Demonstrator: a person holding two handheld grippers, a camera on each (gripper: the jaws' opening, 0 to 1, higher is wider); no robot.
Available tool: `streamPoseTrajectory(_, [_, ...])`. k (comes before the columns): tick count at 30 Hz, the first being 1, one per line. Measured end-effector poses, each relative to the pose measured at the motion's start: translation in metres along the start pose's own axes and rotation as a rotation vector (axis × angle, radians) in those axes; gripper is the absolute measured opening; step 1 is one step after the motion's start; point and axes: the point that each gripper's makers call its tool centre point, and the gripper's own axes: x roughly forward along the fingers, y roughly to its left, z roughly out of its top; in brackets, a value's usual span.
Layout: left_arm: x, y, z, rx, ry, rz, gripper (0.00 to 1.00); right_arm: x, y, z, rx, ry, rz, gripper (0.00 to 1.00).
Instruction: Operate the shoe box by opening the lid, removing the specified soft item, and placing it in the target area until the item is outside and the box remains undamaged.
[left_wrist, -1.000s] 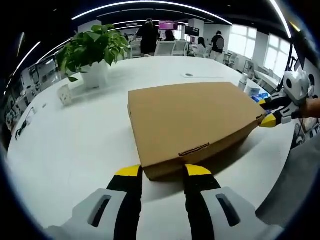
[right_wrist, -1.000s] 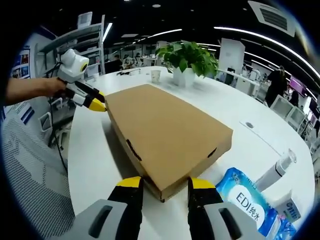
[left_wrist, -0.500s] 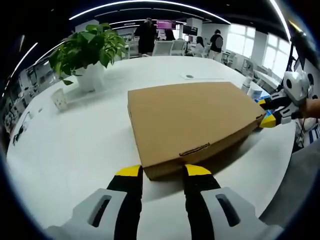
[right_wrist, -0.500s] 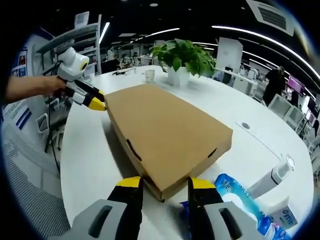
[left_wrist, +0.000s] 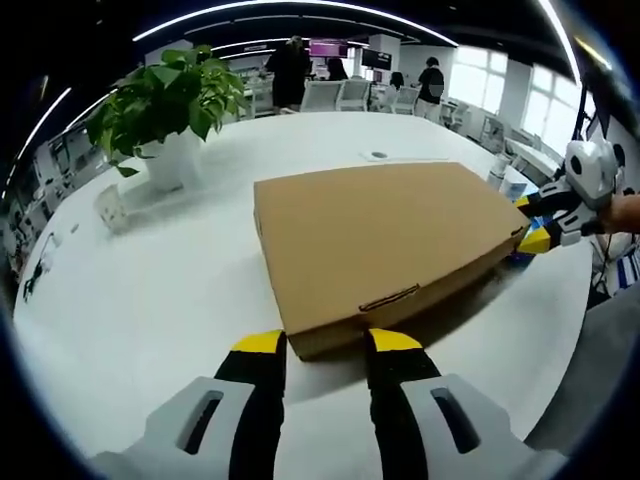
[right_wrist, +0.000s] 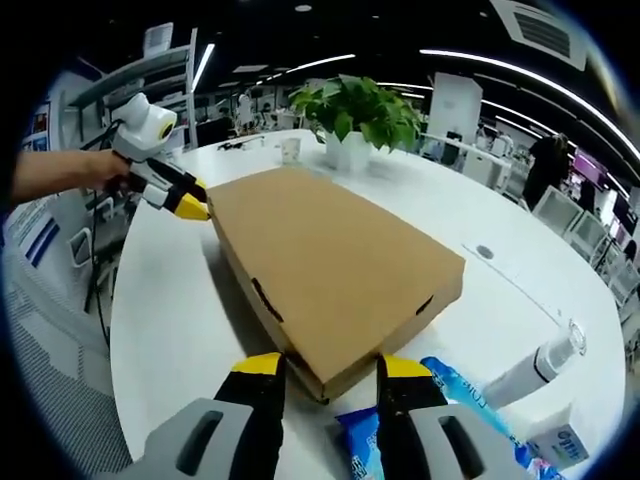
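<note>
One broad white table (left_wrist: 150, 290) carries everything we see, its top smooth, matte and curved along the edge. On it lies the shoe box (left_wrist: 385, 235), a flat, wide carton of plain brown cardboard with crisp folded edges, its lid shut and lying flush. In the right gripper view the same carton shows small dark slots cut into its side walls, and in the left gripper view a tab slot marks the near front edge. It sits near the table's rim, between our two grippers.

Beyond it stands a potted plant (left_wrist: 165, 95) with glossy green leaves in a white pot, well apart from the carton. A small white cup (right_wrist: 291, 150) stands near the plant. In the right gripper view a soft blue plastic packet (right_wrist: 470, 395) lies just beside the carton's near corner, with a white bottle (right_wrist: 525, 370) on its side and a little white carton (right_wrist: 558, 440) further along.

Our left gripper (left_wrist: 325, 342) has its yellow-tipped black jaws parted moderately, straddling the carton's near corner, holding nothing; we cannot tell whether the tips touch the cardboard. Our right gripper (right_wrist: 325, 365) is set likewise, jaws parted about the opposite corner, gripping nothing. In the left gripper view, the right gripper's yellow tips sit at the carton's far corner.
</note>
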Motion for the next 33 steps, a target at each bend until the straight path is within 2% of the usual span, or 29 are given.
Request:
streamPoseTrajectory(5, [0.001, -0.001, 0.0, 0.026, -0.004, -0.003, 0.34, 0.0, -0.001, 0.0, 0.029, -0.007, -0.003, 0.34])
streamPoseTrajectory(9, [-0.004, -0.002, 0.007, 0.025, -0.044, 0.013, 0.4, -0.005, -0.001, 0.002, 0.014, -0.023, -0.023, 0.34])
streamPoseTrajectory(12, [-0.009, -0.003, 0.008, 0.02, -0.055, 0.015, 0.42, -0.012, -0.002, 0.004, 0.038, -0.044, -0.026, 0.35])
streamPoseTrajectory(15, [-0.015, -0.007, 0.007, 0.019, -0.065, 0.015, 0.43, -0.023, -0.002, 0.004, 0.022, -0.061, -0.035, 0.37])
streamPoseTrajectory(21, [-0.029, -0.012, 0.005, 0.019, -0.086, 0.028, 0.47, -0.05, -0.007, 0.004, 0.055, -0.108, -0.067, 0.41])
streamPoseTrajectory(33, [-0.067, -0.042, 0.011, 0.047, -0.155, 0.018, 0.56, -0.106, -0.017, -0.01, 0.077, -0.173, -0.167, 0.52])
